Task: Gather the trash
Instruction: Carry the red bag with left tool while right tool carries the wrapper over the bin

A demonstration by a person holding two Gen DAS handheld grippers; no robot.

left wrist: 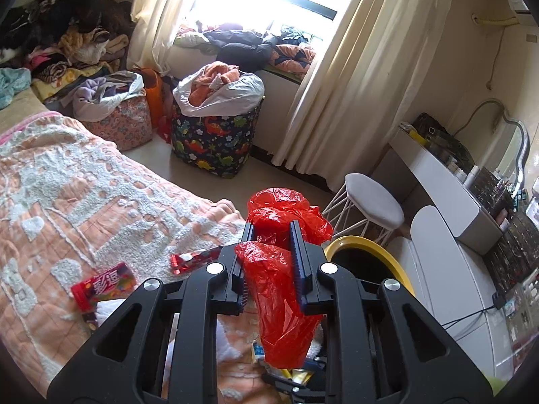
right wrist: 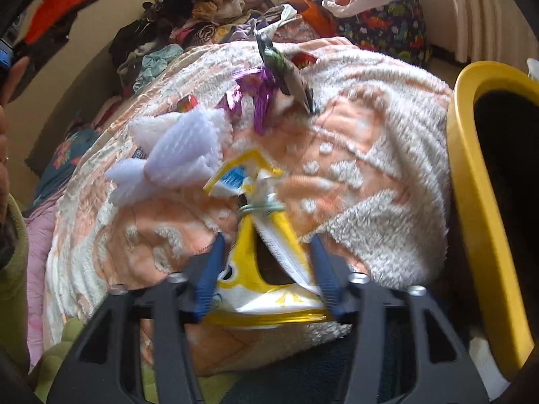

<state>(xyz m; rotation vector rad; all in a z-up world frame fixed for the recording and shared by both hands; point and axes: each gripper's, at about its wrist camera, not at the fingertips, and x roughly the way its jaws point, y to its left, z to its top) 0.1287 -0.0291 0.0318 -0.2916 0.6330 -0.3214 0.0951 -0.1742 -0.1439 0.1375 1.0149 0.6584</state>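
Note:
My left gripper (left wrist: 271,232) is shut on a crumpled red plastic bag (left wrist: 281,296), held above the bed's edge beside the yellow-rimmed trash bin (left wrist: 370,245). A red candy wrapper (left wrist: 104,284) and a red foil wrapper (left wrist: 193,259) lie on the peach blanket (left wrist: 84,185). My right gripper (right wrist: 266,242) is shut on a yellow and white snack bag (right wrist: 266,279) tied with a rubber band, low over the blanket (right wrist: 353,155). White foam netting (right wrist: 178,148), a purple wrapper (right wrist: 256,91) and a grey-green wrapper (right wrist: 286,67) lie beyond. The bin (right wrist: 471,181) stands to the right.
A white stool (left wrist: 370,202) and a white dressing table (left wrist: 448,181) stand right of the bin. Two laundry baskets (left wrist: 215,134) full of clothes sit by the curtained window (left wrist: 269,6). Clothes are piled at the bed's far end (right wrist: 188,10).

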